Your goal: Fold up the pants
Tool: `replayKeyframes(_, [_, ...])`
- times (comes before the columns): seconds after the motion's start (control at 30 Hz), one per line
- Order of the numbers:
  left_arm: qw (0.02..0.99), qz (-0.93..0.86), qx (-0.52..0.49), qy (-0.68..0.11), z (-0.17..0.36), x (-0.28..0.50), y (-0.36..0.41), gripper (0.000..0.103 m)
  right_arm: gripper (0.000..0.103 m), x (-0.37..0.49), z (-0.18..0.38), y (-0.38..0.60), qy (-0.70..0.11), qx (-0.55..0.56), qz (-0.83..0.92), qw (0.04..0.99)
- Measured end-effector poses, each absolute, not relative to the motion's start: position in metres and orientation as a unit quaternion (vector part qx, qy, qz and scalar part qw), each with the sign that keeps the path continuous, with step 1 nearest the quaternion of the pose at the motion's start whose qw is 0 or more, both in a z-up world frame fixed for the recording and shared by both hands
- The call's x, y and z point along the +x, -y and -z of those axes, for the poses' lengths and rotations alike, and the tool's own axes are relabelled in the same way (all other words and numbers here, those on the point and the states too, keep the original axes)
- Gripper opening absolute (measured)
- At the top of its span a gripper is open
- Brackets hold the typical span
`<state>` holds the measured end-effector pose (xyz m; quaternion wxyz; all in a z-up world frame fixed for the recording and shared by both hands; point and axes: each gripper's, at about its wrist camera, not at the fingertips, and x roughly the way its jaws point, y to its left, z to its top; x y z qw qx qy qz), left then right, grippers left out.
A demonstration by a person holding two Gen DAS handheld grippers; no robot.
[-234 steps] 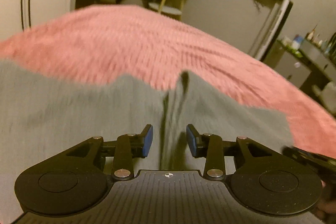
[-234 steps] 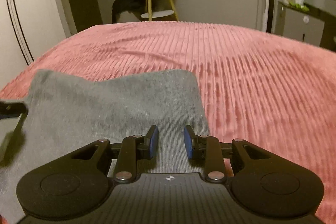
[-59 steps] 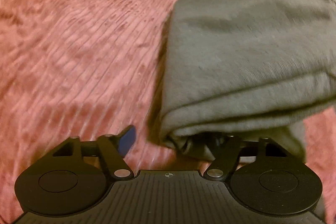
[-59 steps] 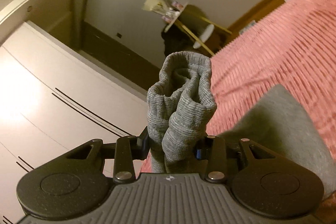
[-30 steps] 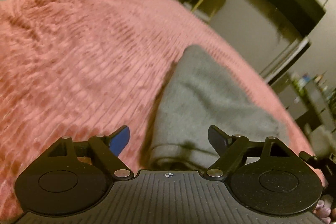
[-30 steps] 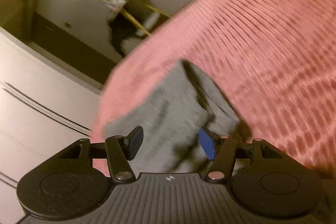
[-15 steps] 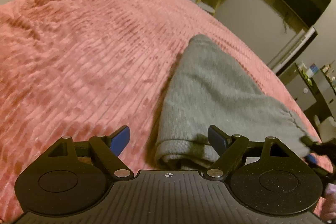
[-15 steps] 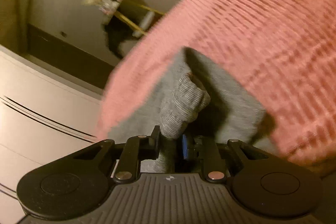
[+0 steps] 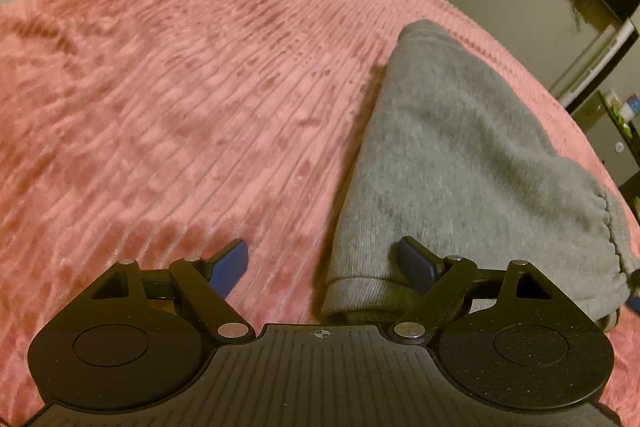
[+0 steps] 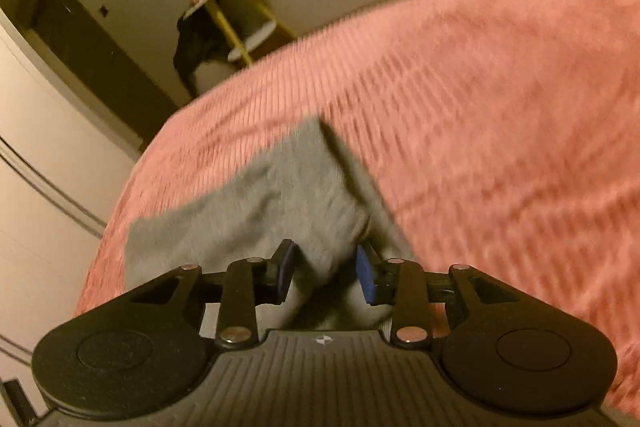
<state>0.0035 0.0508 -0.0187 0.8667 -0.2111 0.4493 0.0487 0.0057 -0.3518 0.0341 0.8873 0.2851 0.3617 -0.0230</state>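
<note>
The grey pants [image 9: 460, 155] lie folded in a thick stack on the pink ribbed bedspread [image 9: 180, 87], elastic waistband at the right. My left gripper [image 9: 323, 261] stands wide open low over the stack's near left corner. That corner sits between the fingers beside the right pad, and neither pad presses on it. In the right wrist view the same pants [image 10: 256, 211] lie under my right gripper [image 10: 326, 269]. Its jaws are opening, with a fold of grey cloth loose between the blue pads.
Beyond the bed stands a small side table with yellow legs [image 10: 236, 27], a dark garment [image 10: 192, 47] hanging off it. White wardrobe doors [image 10: 40, 147] line the left. A cabinet [image 9: 616, 131] stands at the far right, past the bed's edge.
Half a second ago the right gripper was shut on a raised bunch of grey cloth; its jaws have now parted and the cloth has dropped flat. The left gripper has sunk closer to the pants, still open.
</note>
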Motion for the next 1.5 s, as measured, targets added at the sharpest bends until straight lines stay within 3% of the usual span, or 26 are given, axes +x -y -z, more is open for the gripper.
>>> replayKeyframes(0.2, [0.866, -0.043, -0.210, -0.451, 0.021, 0.001, -0.052, 0.088, 0.033, 0.015, -0.071, 0.331, -0.296, 0.188, 0.080, 0.933])
replayKeyframes(0.37, [0.866, -0.041, -0.200, -0.456, 0.022, 0.003, -0.050, 0.088, 0.032, 0.054, -0.079, 0.290, -0.307, 0.166, -0.048, 0.936])
replayKeyframes(0.5, [0.869, -0.036, -0.197, -0.453, 0.023, -0.001, -0.050, 0.088, 0.021, 0.102, -0.068, 0.243, -0.336, 0.121, -0.146, 0.923])
replayKeyframes(0.83, [0.873, -0.034, -0.184, -0.449, 0.026, -0.002, -0.049, 0.088, 0.021, 0.166, -0.048, 0.173, -0.375, 0.005, -0.237, 0.896])
replayKeyframes(1.0, [0.873, -0.036, -0.187, -0.448, 0.026, -0.002, -0.050, 0.088, 0.022, 0.166, 0.013, 0.163, -0.393, -0.135, -0.148, 0.898])
replayKeyframes(1.1, [0.876, -0.044, -0.184, -0.444, 0.024, -0.004, -0.051, 0.088, 0.022, 0.169, 0.014, 0.189, -0.392, -0.072, -0.095, 0.912])
replayKeyframes(1.2, [0.875, -0.051, -0.183, -0.444, 0.024, -0.003, -0.052, 0.089, 0.022, 0.156, 0.005, 0.200, -0.386, -0.089, -0.036, 0.918])
replayKeyframes(1.43, [0.873, -0.059, -0.182, -0.448, 0.024, -0.002, -0.050, 0.091, 0.022, 0.071, -0.011, 0.256, -0.378, -0.015, -0.100, 0.920])
replayKeyframes(1.5, [0.873, -0.061, -0.182, -0.449, 0.023, -0.001, -0.050, 0.092, 0.000, 0.054, -0.004, 0.275, -0.375, -0.033, -0.096, 0.922])
